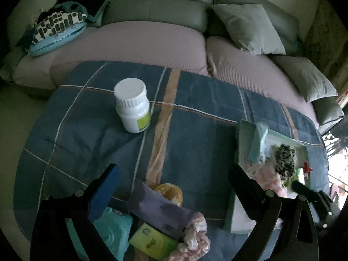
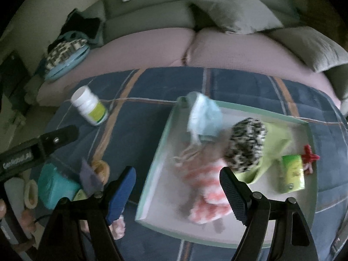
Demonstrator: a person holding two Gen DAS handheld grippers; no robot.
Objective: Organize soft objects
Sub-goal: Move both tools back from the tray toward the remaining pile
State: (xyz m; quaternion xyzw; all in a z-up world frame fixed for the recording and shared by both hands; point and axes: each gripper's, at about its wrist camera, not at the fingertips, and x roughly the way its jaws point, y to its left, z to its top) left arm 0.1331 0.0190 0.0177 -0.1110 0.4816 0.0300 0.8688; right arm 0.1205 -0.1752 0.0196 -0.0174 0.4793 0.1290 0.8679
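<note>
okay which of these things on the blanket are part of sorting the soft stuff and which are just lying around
Part of the job: tray, blue face mask, leopard-print scrunchie, pink striped cloth, pink scrunchie, purple cloth.

Lying about: white pill bottle, green packet, sofa cushions.

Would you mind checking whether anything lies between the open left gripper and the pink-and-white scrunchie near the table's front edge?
Nothing visible blocks it. The left gripper is open above the pile, and the pink-and-white scrunchie lies exposed, touching the purple folded cloth and the green tissue packet beside it, so those could get pinched too.
</note>
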